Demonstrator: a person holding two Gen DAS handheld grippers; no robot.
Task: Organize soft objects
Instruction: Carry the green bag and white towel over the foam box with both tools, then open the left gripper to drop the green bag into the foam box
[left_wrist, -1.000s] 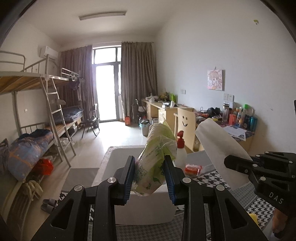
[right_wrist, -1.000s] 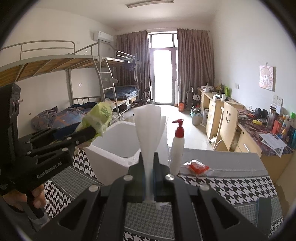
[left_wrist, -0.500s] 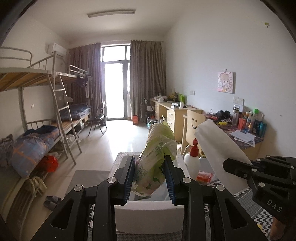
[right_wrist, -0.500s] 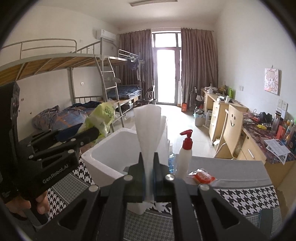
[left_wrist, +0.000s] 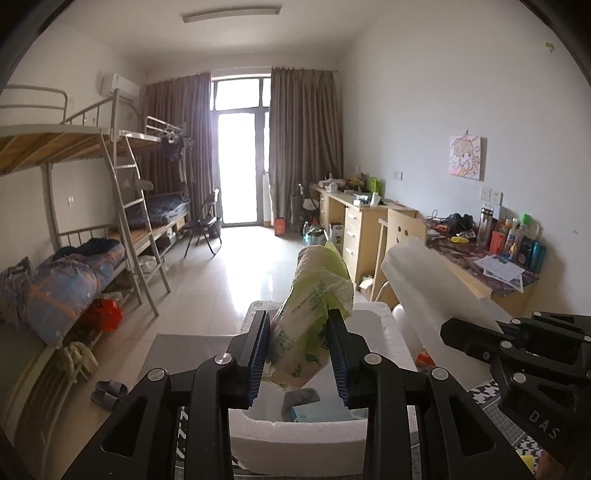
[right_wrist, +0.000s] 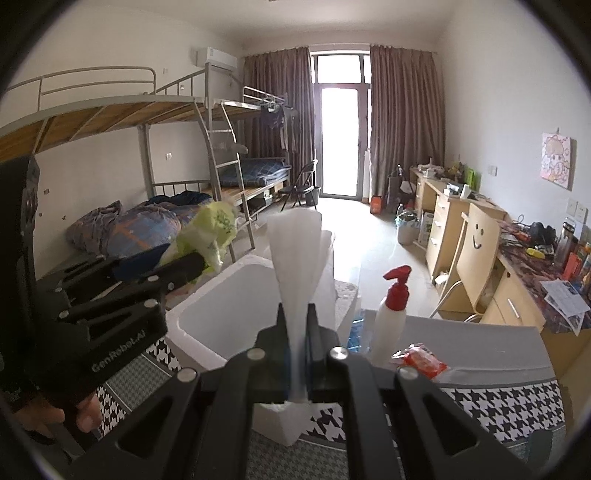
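Left claw (left_wrist: 298, 350) clamps a crinkly green-and-white plastic pack (left_wrist: 314, 314), soft, printed text too small to read, held above the white foam box (left_wrist: 295, 432). Right claw (right_wrist: 295, 354) pinches a folded white foam sheet (right_wrist: 295, 254), smooth, fanning wider upward, just ahead of it over the box. "GenRoboAI" is printed on the left claw's side, "DAS" on the right claw's. A pump bottle (right_wrist: 391, 314) with a red top stands right of the right claw.

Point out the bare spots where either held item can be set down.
Inside the foam box, the far half of the white floor shows bare; its near end holds a blue packet. The gray tabletop strip right of the pump bottle and red packet is bare. The patch around those two is crowded.
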